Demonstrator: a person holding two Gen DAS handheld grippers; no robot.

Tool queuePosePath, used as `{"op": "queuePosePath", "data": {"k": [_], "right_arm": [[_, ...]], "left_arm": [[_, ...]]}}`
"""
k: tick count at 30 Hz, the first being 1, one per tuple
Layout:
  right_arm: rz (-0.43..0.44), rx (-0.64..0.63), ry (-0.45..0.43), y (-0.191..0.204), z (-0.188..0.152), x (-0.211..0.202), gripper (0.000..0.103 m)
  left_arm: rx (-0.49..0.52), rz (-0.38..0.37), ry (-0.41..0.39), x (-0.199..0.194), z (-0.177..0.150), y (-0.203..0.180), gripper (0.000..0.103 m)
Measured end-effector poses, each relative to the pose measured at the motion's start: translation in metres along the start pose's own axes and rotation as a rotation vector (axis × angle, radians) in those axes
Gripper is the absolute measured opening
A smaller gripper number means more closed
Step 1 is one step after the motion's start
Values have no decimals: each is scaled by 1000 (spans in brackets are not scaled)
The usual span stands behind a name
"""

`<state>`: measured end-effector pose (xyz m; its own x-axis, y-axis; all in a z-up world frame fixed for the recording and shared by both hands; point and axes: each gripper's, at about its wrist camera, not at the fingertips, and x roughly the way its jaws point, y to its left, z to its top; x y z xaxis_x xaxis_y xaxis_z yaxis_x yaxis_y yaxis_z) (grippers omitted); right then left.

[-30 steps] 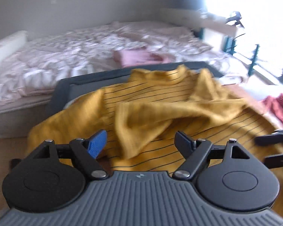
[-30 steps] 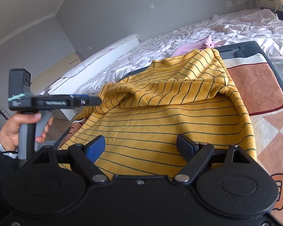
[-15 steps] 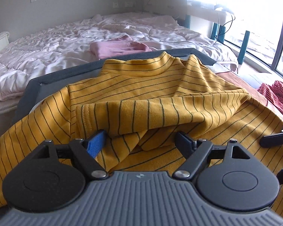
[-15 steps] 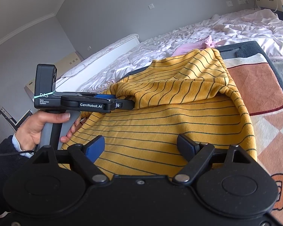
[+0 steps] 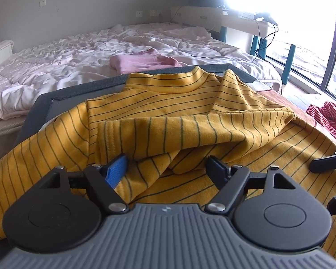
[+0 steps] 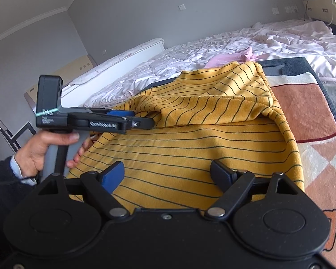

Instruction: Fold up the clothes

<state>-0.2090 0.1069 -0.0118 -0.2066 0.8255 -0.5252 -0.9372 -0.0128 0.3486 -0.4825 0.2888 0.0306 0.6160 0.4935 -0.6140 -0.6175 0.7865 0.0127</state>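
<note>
From the left wrist view, my left tool (image 5: 168, 168) sits with its fingers spread wide and nothing between them. Directly ahead of it lies the yellow striped shirt (image 5: 179, 116), draped over the surface (image 5: 44, 103); a folded-over flap of the shirt, its hem just past the blue pad (image 5: 116, 171) on the tool's left finger, bunches up right in front of the fingers. Far ahead of the tool, past the surface's dark rim, is the bed (image 5: 56, 67) with a pink garment (image 5: 143, 61) on it. To the tool's right I see a red striped garment (image 5: 327, 118), and at the right edge of the view the dark fingertips of my right tool (image 5: 331, 179).

From the right wrist view, my right tool (image 6: 166, 171) is likewise wide open and holds nothing; the yellow striped shirt fills the space just ahead of its fingers. To the tool's left, a hand (image 6: 44, 148) grips the handle of my left tool, whose fingers reach to the edge of the raised fold. To the tool's right, a checked blanket (image 6: 313, 121) covers the surface beside the shirt. The bed lies far ahead.
</note>
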Motion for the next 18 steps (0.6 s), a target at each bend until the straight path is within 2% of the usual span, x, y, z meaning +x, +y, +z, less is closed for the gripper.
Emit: {"op": "queuePosePath", "data": {"k": [4, 8, 12, 16, 18], "right_arm": [[7, -93, 45, 3, 18, -9, 85], [15, -234, 57, -2, 69, -8, 82], [1, -391, 117, -5, 115, 33, 77], [91, -361, 225, -17, 134, 102, 77], [114, -348, 265, -20, 132, 126, 69]], "left_arm": [[45, 59, 13, -11, -3, 2, 80], [45, 76, 32, -10, -7, 4, 80], [26, 67, 32, -11, -9, 8, 80], [18, 49, 37, -13, -10, 11, 80], [20, 37, 37, -16, -10, 13, 80]]}}
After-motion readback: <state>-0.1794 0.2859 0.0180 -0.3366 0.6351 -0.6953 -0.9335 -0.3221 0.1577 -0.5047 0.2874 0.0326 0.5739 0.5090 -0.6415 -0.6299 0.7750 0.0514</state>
